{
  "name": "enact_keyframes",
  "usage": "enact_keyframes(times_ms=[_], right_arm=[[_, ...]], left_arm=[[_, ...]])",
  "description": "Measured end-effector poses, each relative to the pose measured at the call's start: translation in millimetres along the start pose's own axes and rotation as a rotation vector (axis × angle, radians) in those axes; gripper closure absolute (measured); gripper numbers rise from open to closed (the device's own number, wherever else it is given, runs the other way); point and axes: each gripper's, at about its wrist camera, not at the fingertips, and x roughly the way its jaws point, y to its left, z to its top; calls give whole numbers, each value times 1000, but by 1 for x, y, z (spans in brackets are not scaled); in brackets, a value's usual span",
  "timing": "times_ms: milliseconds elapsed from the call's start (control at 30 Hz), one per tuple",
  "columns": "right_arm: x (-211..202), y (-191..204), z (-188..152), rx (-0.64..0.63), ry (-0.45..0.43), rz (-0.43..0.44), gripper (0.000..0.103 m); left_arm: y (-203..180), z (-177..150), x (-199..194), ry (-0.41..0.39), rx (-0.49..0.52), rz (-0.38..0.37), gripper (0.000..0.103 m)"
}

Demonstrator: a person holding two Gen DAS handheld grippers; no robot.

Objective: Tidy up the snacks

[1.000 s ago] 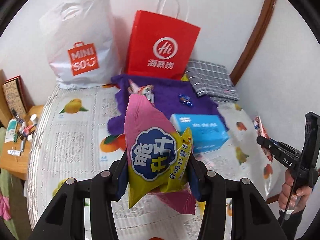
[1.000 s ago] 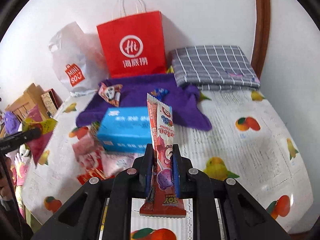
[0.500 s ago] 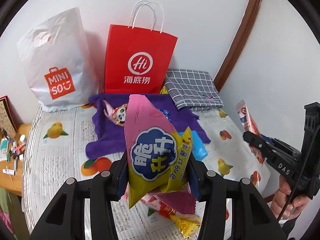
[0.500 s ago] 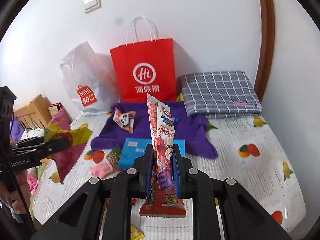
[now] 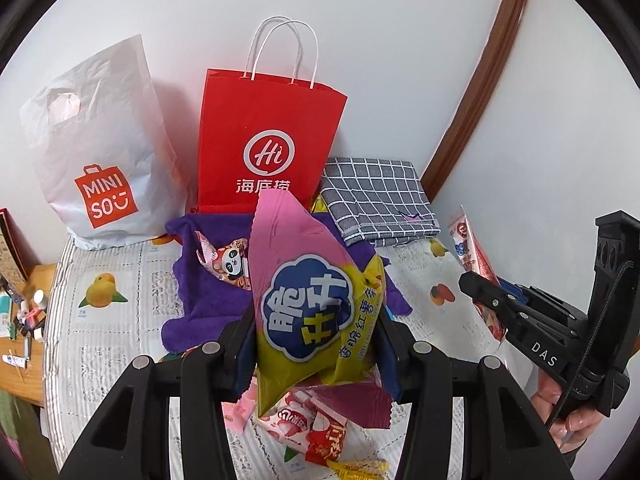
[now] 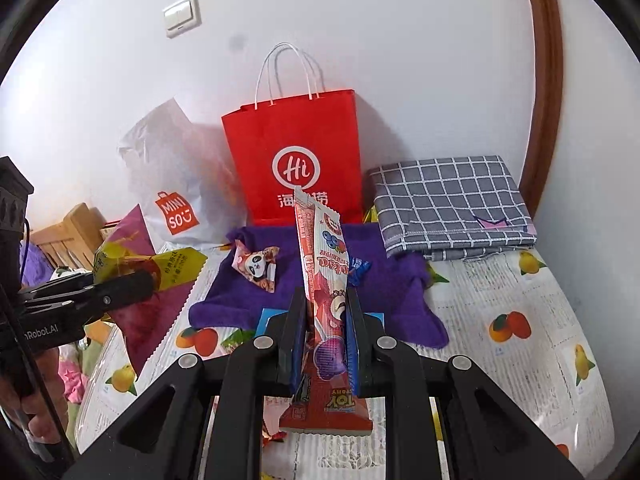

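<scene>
My left gripper (image 5: pixel 316 344) is shut on a pink and yellow chip bag (image 5: pixel 308 300), held upright above the table. My right gripper (image 6: pixel 326 332) is shut on a long red snack stick pack (image 6: pixel 320 280), also upright. Each gripper shows in the other's view: the right gripper (image 5: pixel 480 296) with its red pack (image 5: pixel 470 256) at the right edge, the left gripper (image 6: pixel 120 286) with the chip bag (image 6: pixel 136 276) at the left. A red paper bag (image 5: pixel 268 140) stands open at the back, beyond a purple cloth (image 5: pixel 204 300) with a panda snack (image 5: pixel 230 264).
A white Miniso bag (image 5: pixel 96 160) leans beside the red bag. A folded grey checked cloth (image 6: pixel 452 204) lies back right. Loose snack packs (image 5: pixel 308 428) lie below the left gripper, and a blue box (image 6: pixel 266 318) sits behind the right fingers. A wooden desk (image 5: pixel 24 320) adjoins the table's left.
Both grippers have risen with their packs held, so the table looks farther and the red bag's open top and handles show more. The blue box has slipped behind the held packs.
</scene>
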Motion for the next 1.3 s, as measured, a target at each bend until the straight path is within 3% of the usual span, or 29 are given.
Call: enact_keyframes(times_ms=[700,1300], right_arm=[[41,-7,32,-12,21,12,85],[117,-27,55,-6,83,39,85]], left_arm=[[9,31,38,-10,-27,45,56],[42,57,91,38,-60,116,56]])
